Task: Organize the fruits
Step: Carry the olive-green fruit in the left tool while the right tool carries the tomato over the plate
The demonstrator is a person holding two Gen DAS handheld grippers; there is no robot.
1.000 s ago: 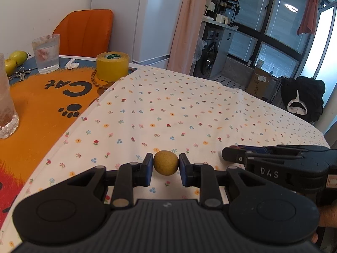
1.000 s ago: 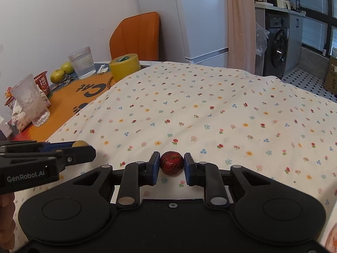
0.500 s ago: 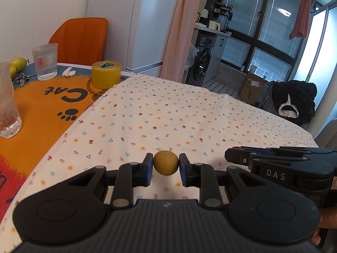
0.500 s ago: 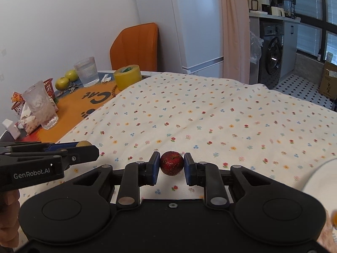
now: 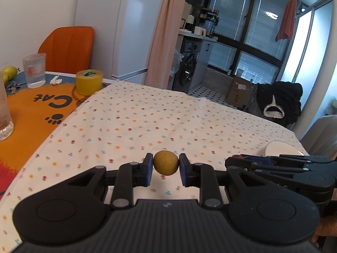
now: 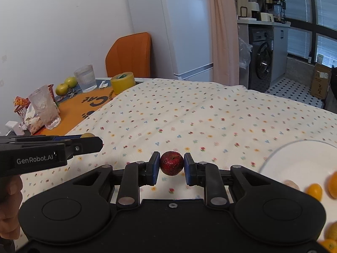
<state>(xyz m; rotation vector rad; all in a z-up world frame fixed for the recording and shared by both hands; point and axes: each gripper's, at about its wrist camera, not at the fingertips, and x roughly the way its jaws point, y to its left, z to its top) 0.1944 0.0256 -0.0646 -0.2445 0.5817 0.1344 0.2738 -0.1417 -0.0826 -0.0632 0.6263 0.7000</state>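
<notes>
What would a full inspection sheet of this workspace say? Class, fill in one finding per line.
Surface: table under a floral cloth, orange cat mat at its left end.
Job's things: brown round fruit and red fruit, both held above the cloth; white plate with orange fruits.
Clutter: yellow tape roll, two glasses, green fruits, keys, tissue.
Grippers: left gripper shut on the brown fruit; right gripper shut on the red fruit.
Cables: nothing seen.
Surroundings: orange chair, fridge, curtain, washing machine.
</notes>
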